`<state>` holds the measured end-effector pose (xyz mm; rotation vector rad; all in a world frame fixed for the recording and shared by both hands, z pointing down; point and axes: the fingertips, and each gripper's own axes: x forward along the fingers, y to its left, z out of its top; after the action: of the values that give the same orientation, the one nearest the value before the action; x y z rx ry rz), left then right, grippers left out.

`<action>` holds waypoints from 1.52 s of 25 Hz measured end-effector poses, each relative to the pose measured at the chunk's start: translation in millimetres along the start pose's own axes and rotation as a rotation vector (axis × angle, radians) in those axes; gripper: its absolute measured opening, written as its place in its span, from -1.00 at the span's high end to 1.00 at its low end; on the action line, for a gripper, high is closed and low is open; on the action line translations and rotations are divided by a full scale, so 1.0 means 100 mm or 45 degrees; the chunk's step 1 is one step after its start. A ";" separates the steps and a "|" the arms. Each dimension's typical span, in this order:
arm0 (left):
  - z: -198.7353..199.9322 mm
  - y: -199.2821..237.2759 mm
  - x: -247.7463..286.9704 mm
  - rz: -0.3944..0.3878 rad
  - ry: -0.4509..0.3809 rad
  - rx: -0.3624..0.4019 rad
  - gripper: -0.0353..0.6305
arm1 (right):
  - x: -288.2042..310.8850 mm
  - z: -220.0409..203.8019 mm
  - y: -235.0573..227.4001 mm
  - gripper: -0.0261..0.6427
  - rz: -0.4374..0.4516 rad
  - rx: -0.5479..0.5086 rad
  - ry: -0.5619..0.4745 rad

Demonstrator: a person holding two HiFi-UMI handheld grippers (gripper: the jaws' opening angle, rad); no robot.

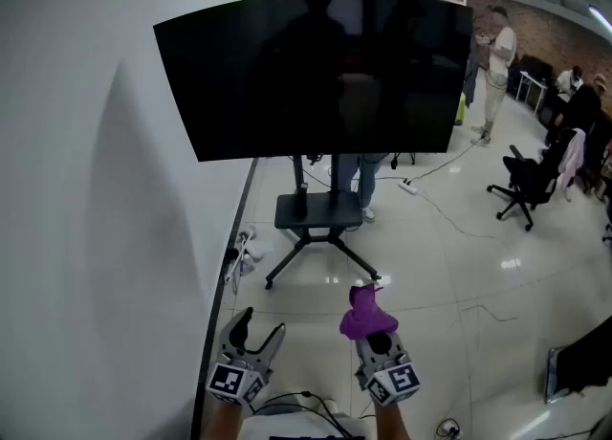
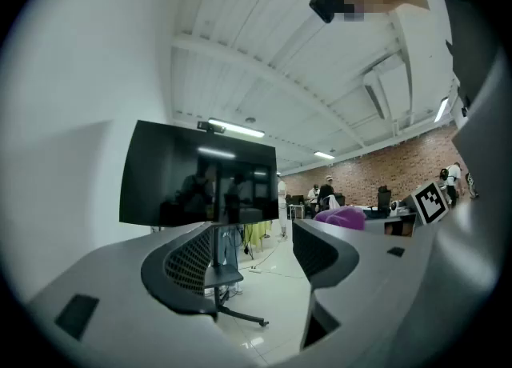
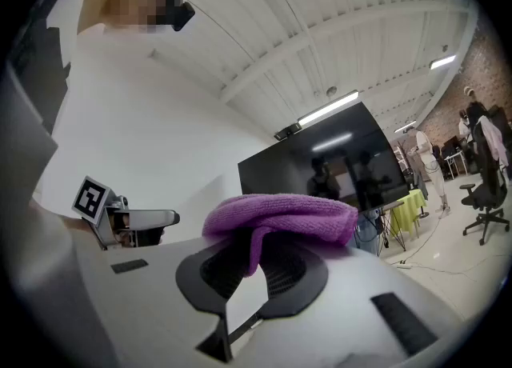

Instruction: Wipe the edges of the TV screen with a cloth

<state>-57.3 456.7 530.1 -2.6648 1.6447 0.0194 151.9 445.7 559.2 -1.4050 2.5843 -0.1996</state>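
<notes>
Office chair (image 1: 521, 185), bystander (image 1: 497, 65), brick wall (image 1: 566, 41)

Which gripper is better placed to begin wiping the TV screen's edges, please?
Right: the right gripper has its fingers shut on the purple cloth, while the left gripper is open and empty. Neither touches the TV screen.

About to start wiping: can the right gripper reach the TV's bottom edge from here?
Probably yes: only open floor lies between the right gripper, shut on the cloth, and the TV.
</notes>
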 end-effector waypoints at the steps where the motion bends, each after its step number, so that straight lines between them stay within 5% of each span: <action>1: -0.01 0.04 0.05 0.015 0.008 -0.006 -0.01 | 0.04 0.02 -0.04 0.79 0.009 0.003 -0.008; 10: -0.07 0.45 0.74 0.031 -0.008 -0.031 -0.01 | 0.65 -0.11 -0.34 0.79 0.033 -0.001 0.016; 17: 0.05 1.26 1.70 0.014 -0.105 -0.084 -0.01 | 1.81 -0.06 -0.63 0.79 0.015 0.004 0.044; 20: 0.10 1.63 1.96 0.001 -0.149 -0.069 -0.01 | 2.36 -0.03 -0.59 0.79 0.037 -0.101 0.065; 30: 0.03 2.34 2.67 -0.065 -0.136 -0.108 -0.01 | 3.57 0.12 -0.50 0.79 0.151 -0.086 0.053; 38: 0.02 2.79 3.34 -0.017 -0.151 -0.077 -0.01 | 4.25 0.26 -1.10 0.79 0.091 -0.128 0.008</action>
<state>-156.6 32.8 521.8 -2.6596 1.6162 0.2262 21.5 28.5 513.0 -1.3433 2.6783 -0.0642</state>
